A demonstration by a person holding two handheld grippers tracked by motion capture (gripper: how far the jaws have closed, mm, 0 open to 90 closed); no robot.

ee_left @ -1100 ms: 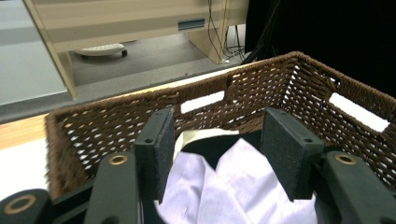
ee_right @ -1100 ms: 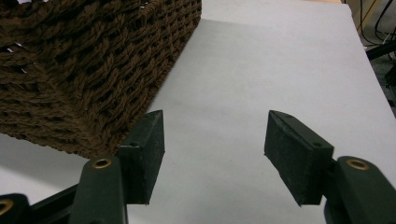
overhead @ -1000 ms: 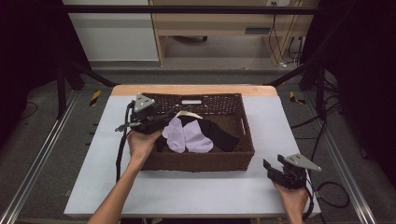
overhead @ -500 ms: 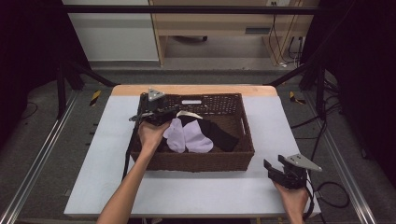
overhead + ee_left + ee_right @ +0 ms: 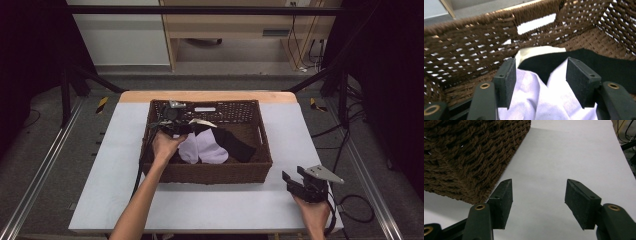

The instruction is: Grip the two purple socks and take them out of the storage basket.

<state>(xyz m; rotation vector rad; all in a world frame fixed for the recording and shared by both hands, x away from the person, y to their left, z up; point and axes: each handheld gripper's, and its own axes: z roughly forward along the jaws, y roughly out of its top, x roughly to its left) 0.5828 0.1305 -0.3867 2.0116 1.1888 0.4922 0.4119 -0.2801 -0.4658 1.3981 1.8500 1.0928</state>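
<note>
While the white table (image 5: 115, 165) carries everything, the brown woven basket (image 5: 215, 172) sits at its middle, and the left gripper (image 5: 539, 75) reaches down inside it. Its jaws have just been opening and stand wide, nothing pressed between them. Below and between its fingers (image 5: 506, 82) lie the lilac socks (image 5: 544, 100); just past their tips lies a black garment (image 5: 599, 67), with a cream cloth (image 5: 534, 52) beyond that. The right gripper (image 5: 537, 197) hovers over bare table, jaws partly apart on nothing after just closing a little, the basket's corner beside its left finger.
</note>
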